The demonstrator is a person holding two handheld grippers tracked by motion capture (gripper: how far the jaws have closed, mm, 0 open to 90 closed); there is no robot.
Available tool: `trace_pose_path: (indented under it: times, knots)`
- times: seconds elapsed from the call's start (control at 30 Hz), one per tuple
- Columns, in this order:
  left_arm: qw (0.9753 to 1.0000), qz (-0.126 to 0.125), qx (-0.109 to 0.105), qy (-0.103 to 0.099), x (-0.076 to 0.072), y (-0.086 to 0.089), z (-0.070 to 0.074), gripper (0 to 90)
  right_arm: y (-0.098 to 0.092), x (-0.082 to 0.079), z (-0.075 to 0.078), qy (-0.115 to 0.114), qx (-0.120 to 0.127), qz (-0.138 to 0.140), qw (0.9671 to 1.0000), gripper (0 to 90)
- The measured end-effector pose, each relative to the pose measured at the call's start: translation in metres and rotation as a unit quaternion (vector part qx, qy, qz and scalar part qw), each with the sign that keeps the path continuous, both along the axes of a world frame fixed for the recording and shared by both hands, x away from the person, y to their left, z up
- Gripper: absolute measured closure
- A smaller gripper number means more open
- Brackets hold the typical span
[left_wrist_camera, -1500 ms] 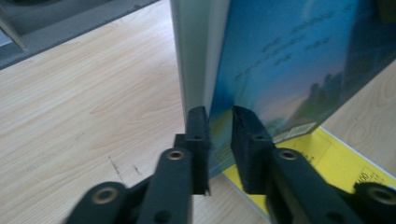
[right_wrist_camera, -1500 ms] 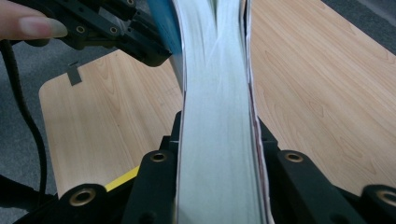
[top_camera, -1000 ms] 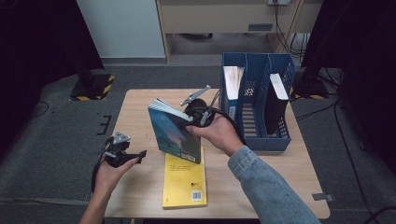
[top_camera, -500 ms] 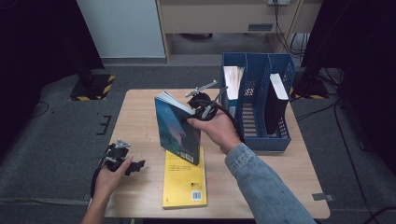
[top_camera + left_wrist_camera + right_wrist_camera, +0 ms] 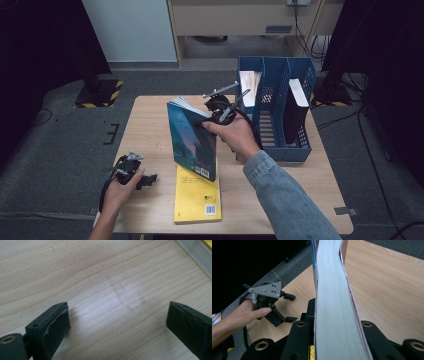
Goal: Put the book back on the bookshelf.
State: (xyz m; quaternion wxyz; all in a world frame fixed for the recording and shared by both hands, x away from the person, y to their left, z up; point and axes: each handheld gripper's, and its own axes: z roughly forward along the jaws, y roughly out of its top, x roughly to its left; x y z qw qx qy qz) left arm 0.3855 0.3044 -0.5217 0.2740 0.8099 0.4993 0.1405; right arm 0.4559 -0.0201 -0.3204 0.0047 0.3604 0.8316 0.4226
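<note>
The right gripper (image 5: 218,111) clamps the book (image 5: 192,142) at its top edge; it looks stiff but heavy. The left gripper (image 5: 134,172) is wide open.

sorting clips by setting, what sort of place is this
Probably a lab or studio recording bay: a small light wooden table on grey carpet, black curtains at both sides, and a blue plastic file rack into which books get sorted.

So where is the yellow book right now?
In the high view the yellow book lies flat on the table near its front edge, just below the blue book held up by the right gripper, and to the right of the left gripper.
</note>
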Motion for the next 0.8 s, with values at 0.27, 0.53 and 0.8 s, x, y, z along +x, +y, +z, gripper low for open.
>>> trace_pose_path:
  times: [0.27,0.53,0.8]
  knots:
    - [0.9995,-0.001,0.010,-0.031,-0.005,-0.006,-0.007,0.0,-0.005,-0.005,0.005,-0.002,0.003,-0.003,1.0000,73.3]
    - [0.9983,0.011,-0.003,-0.058,-0.007,-0.006,-0.012,0.0,-0.014,-0.012,0.005,-0.003,0.009,-0.004,0.9999,73.3]
    - [0.9976,0.015,-0.007,-0.068,-0.007,-0.006,-0.013,0.0,-0.031,-0.022,0.010,-0.008,0.019,-0.007,0.9998,73.3]
